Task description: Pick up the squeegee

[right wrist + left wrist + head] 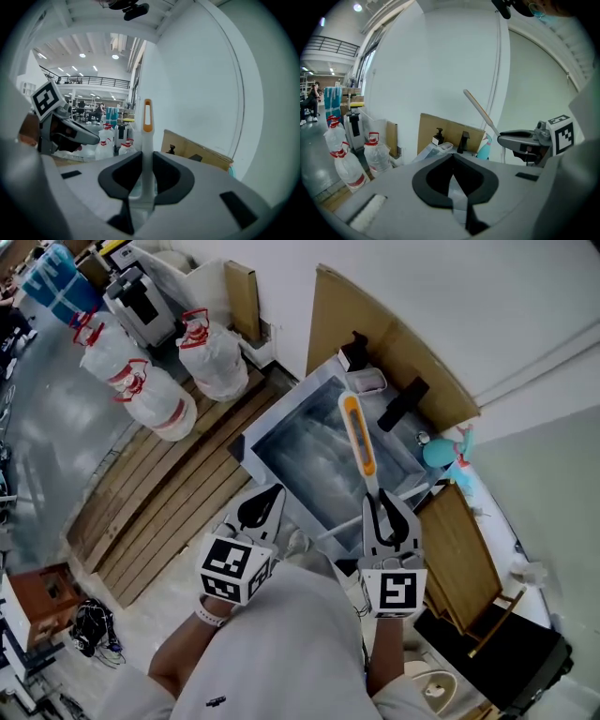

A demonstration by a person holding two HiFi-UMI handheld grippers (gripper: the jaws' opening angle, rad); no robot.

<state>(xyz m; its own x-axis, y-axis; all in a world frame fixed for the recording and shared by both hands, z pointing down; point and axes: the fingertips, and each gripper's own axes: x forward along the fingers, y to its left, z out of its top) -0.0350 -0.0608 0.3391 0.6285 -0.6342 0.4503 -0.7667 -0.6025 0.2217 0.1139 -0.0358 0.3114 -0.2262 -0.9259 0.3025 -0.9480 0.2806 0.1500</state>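
Above the steel sink (292,439), the right gripper (380,510) clamps the white squeegee (357,435) by its shaft, the orange-trimmed end pointing away toward the wall. Beside it, the left gripper (262,509) has its jaws pressed together, holding nothing.

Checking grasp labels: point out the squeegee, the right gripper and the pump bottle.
squeegee (357,432), head view, on the orange strip of its handle.
right gripper (147,157), right gripper view, midway between the fingertips, which are closed on the squeegee's shaft.
pump bottle (438,138), left gripper view, on its body.
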